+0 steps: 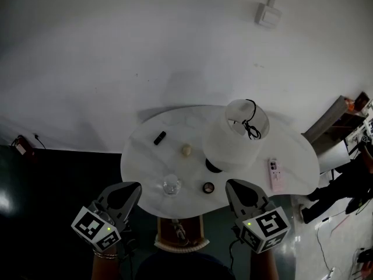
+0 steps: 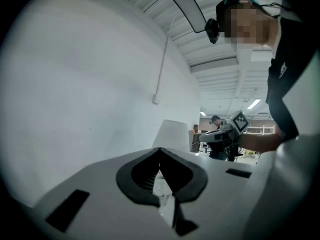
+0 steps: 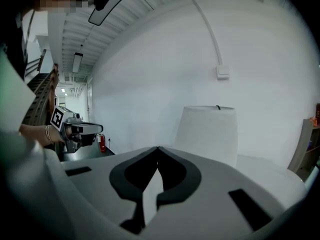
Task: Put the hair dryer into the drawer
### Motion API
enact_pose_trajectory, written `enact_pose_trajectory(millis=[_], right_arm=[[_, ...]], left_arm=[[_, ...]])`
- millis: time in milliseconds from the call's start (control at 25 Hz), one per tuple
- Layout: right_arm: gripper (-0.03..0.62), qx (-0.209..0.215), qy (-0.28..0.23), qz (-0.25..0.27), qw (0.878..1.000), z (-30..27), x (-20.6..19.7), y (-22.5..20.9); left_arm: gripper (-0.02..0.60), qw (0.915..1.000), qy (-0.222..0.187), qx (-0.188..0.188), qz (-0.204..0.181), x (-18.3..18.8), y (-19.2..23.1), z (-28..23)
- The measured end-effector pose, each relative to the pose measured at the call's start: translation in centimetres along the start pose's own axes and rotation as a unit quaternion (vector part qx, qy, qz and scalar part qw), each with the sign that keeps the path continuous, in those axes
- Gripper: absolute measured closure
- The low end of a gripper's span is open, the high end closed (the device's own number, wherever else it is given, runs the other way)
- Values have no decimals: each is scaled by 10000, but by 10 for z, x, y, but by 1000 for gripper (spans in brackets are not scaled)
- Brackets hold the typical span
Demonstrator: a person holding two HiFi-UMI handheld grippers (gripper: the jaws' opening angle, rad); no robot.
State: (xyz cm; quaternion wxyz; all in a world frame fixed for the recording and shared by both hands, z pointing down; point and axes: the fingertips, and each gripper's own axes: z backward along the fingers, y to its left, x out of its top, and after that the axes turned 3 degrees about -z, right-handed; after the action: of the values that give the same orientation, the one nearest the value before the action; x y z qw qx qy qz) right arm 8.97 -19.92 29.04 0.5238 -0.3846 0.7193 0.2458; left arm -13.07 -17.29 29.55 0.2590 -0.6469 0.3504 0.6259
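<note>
No hair dryer shows in any view. In the head view my left gripper (image 1: 137,185) and right gripper (image 1: 229,182) hover at the near edge of a white table (image 1: 145,156), both pointing at it. Each is shut with nothing held. The left gripper view shows its jaws (image 2: 160,150) meeting at the tips. In the right gripper view the tips (image 3: 158,147) also touch. Between the grippers, under the table's near edge, sits a brown box-like compartment (image 1: 180,232) with a pale rim; I cannot tell whether it is a drawer.
A lamp with a white shade (image 1: 236,136) stands on the table's right half. Around it lie a small black item (image 1: 159,137), a beige ball (image 1: 186,150), a clear glass (image 1: 171,186), a small round dish (image 1: 208,187) and a pink-white handset (image 1: 275,174). A white wall stands behind.
</note>
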Motion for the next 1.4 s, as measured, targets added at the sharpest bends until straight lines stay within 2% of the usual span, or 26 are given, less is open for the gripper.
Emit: enact_pose_trajectory(millis=[720,1400], right_arm=[[577,84,-833,303,9960,11,71,-18],[577,-6,-1147,507,9921,17,91,-17]], left_arm=[[574,9963,-497,415,-562,63,17,2],[574,9933,-652,677,-671,77,24,16]])
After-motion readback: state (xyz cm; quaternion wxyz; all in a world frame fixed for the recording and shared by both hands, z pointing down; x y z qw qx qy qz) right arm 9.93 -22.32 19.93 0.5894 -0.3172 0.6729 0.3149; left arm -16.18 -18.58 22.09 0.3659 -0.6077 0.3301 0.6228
